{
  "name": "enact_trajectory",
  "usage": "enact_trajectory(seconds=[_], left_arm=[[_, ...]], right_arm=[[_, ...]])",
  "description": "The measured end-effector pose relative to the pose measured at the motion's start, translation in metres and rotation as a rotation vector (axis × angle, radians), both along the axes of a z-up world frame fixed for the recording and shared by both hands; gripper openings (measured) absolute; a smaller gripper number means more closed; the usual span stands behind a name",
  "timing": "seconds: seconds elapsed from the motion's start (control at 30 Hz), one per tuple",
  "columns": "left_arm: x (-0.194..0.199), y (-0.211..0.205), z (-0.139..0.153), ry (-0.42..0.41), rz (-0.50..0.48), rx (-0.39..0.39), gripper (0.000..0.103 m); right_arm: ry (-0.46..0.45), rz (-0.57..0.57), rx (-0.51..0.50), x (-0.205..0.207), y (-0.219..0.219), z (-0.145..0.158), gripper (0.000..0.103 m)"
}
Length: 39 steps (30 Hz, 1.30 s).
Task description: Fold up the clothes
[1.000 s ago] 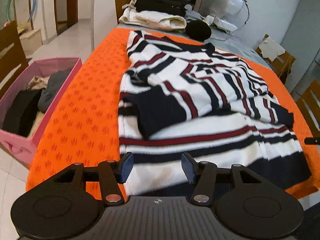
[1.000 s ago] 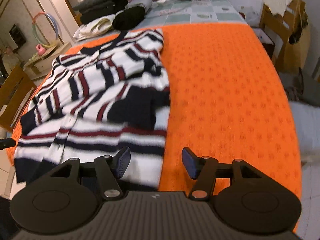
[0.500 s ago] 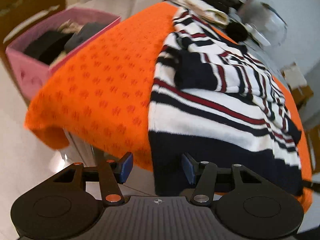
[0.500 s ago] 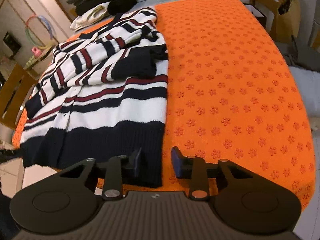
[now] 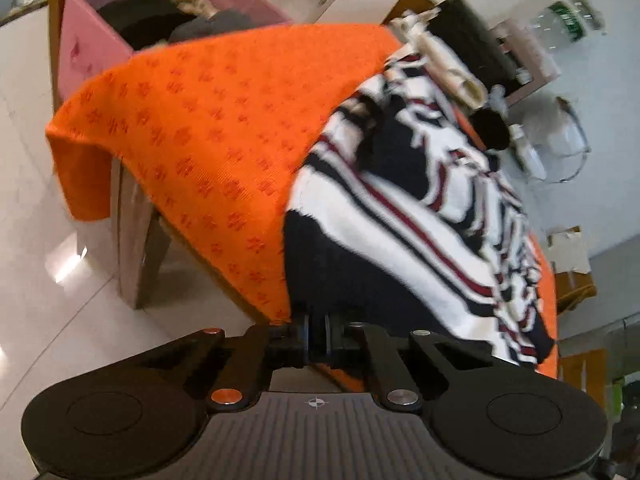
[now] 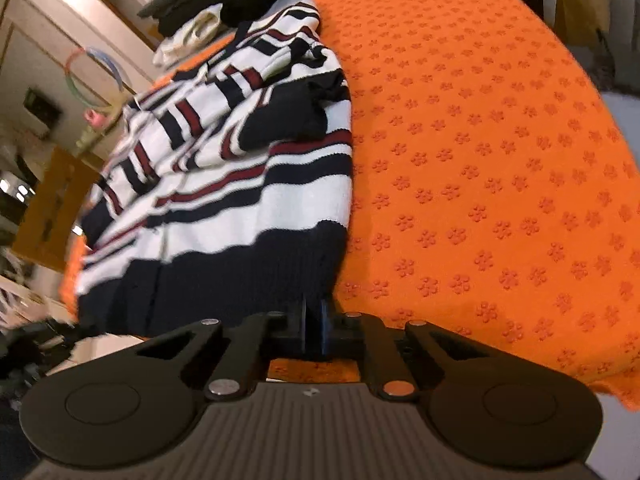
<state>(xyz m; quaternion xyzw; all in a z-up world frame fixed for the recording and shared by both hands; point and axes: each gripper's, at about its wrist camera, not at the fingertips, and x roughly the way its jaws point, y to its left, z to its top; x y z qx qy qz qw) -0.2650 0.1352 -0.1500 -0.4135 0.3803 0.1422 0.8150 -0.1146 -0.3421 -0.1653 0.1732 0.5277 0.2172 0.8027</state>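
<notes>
A striped sweater (image 5: 400,216) in white, navy and dark red lies on the orange cloth (image 5: 208,128) over the table, sleeves folded in across its body. Its navy hem hangs at the near table edge. My left gripper (image 5: 316,334) is shut on the hem's left corner. In the right wrist view the same sweater (image 6: 240,184) spreads to the left, and my right gripper (image 6: 314,330) is shut on the hem's right corner, beside bare orange cloth (image 6: 500,160).
A pink bin (image 5: 100,40) holding dark clothes stands on the floor left of the table. Folded dark and cream garments (image 5: 452,52) are piled at the table's far end. Wooden chairs (image 6: 52,200) stand along the sides.
Both grippers dropped from above the sweater to its hanging hem at the near table edge. Their jaws went from open to shut on the hem's two corners.
</notes>
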Motion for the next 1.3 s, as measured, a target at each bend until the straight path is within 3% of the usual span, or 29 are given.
enact_trajectory(seconds=[0.27,0.4,0.6,0.8,0.87,0.9,0.97,1.0,1.1,1.23,1.3], left_arm=[[0.003,-0.002,0.061,-0.103,0.037,0.026,0.009],[0.033,-0.002,0.087,-0.073,0.068,0.118,0.009],[0.101,0.020,0.093,0.003,0.103,0.100,0.009],[0.164,0.052,0.068,0.071,0.121,0.078,0.010],[0.175,0.060,0.061,0.060,0.105,0.081,0.015],[0.179,0.063,0.060,0.047,0.099,0.092,0.018],[0.180,0.068,0.065,-0.005,0.072,0.124,0.039],[0.179,0.071,0.068,-0.028,0.052,0.141,0.043],[0.171,0.077,0.074,-0.078,-0.012,0.197,0.053],[0.159,0.082,0.064,-0.071,-0.097,0.218,0.057],[0.155,0.082,0.054,-0.038,-0.114,0.203,0.057]], right_arm=[[0.013,-0.105,0.233,0.010,-0.014,0.025,0.008],[0.023,-0.183,0.338,0.031,-0.016,0.037,0.008],[0.035,-0.309,0.398,0.082,-0.007,0.044,0.008],[0.065,-0.444,0.311,0.140,0.010,0.028,0.008],[0.061,-0.454,0.260,0.155,0.018,0.020,0.008],[0.054,-0.451,0.228,0.162,0.022,0.017,0.010],[0.025,-0.422,0.148,0.170,0.031,0.016,0.013],[0.007,-0.406,0.112,0.173,0.036,0.016,0.016],[-0.062,-0.341,0.050,0.170,0.041,0.024,0.042],[-0.127,-0.240,-0.055,0.162,0.045,0.032,0.056],[-0.159,-0.188,-0.107,0.158,0.047,0.035,0.057]])
